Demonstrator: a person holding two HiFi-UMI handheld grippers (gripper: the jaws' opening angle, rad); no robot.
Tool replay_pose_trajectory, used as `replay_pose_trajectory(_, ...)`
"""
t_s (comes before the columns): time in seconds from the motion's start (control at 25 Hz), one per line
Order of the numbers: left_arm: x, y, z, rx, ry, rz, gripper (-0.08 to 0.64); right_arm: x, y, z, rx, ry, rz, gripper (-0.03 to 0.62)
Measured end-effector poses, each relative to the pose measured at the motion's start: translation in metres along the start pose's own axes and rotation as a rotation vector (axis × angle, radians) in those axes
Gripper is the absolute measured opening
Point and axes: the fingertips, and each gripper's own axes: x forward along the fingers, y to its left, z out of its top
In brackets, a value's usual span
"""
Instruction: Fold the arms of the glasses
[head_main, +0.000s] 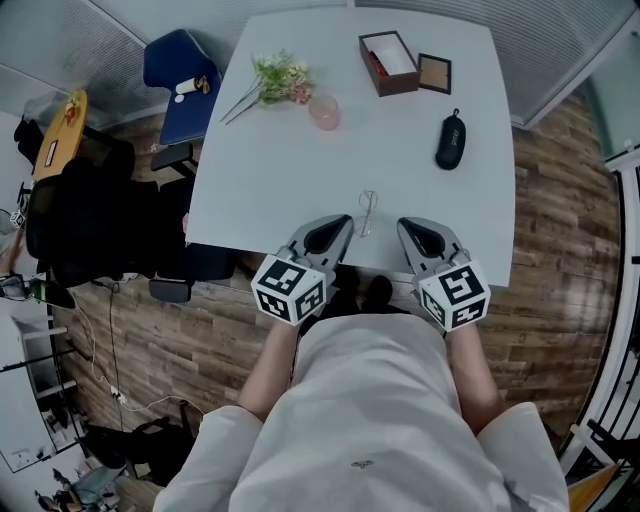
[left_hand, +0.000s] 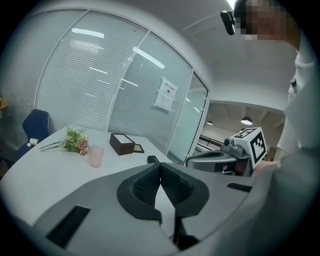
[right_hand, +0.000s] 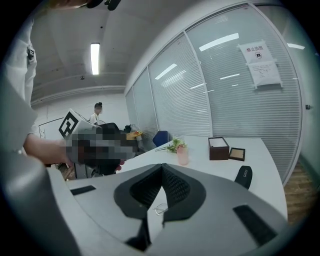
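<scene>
On the left gripper (left_hand: 160, 166) the fingers (left_hand: 146, 187) touch, empty, over the white table (left_hand: 45, 175).

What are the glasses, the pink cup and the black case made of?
The glasses look like thin metal wire: the frame is only a fine pale line on the table. The pink cup seems to be see-through plastic or glass, as it looks pale and lets light through. The black case looks matte, perhaps fabric or faux leather; it is too small to be sure.

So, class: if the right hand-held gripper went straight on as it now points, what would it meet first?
Most likely the white table a little ahead, on a line toward the pink cup; the glasses lie nearer and below it.
</scene>
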Motion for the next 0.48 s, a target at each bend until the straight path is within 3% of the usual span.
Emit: replay_pose_trajectory(0.48, -0.0018, -0.0004, -0.004, 0.005, 0.009, 0.003, 0.02, -0.0011, 0.003, -0.005, -0.037, 0.021, 0.001, 0.003)
